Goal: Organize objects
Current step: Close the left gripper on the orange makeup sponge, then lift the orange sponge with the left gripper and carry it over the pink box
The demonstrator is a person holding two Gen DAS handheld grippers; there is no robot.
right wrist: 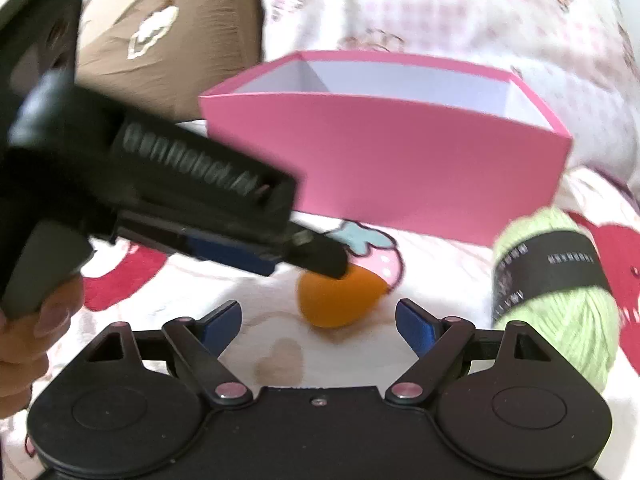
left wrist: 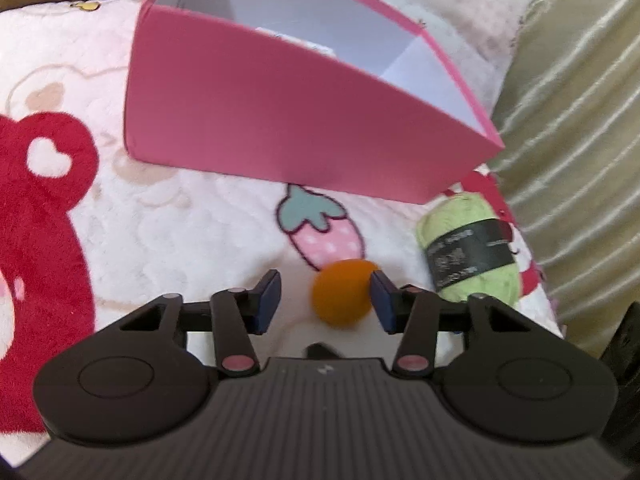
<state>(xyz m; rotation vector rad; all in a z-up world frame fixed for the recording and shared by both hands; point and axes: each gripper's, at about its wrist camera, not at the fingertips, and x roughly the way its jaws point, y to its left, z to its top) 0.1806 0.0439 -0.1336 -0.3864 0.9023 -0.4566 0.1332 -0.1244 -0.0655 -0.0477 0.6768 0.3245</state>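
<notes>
An orange ball [left wrist: 343, 296] lies on the pink-and-white blanket, also in the right wrist view [right wrist: 340, 298]. My left gripper [left wrist: 325, 300] is open, its right pad touching or next to the ball, its left pad apart. In the right wrist view the left gripper [right wrist: 308, 256] reaches in from the left over the ball. My right gripper [right wrist: 319, 322] is open and empty, just in front of the ball. A green yarn skein [left wrist: 470, 258] with a black label lies right of the ball, also in the right wrist view [right wrist: 560, 284]. An open pink box [left wrist: 280, 120] stands behind it; it also shows in the right wrist view [right wrist: 384, 152].
The blanket [left wrist: 160, 220] carries strawberry and red bear prints. A beige ribbed cushion [left wrist: 580, 120] rises at the right. A brown pillow [right wrist: 168, 48] lies behind the box at the left.
</notes>
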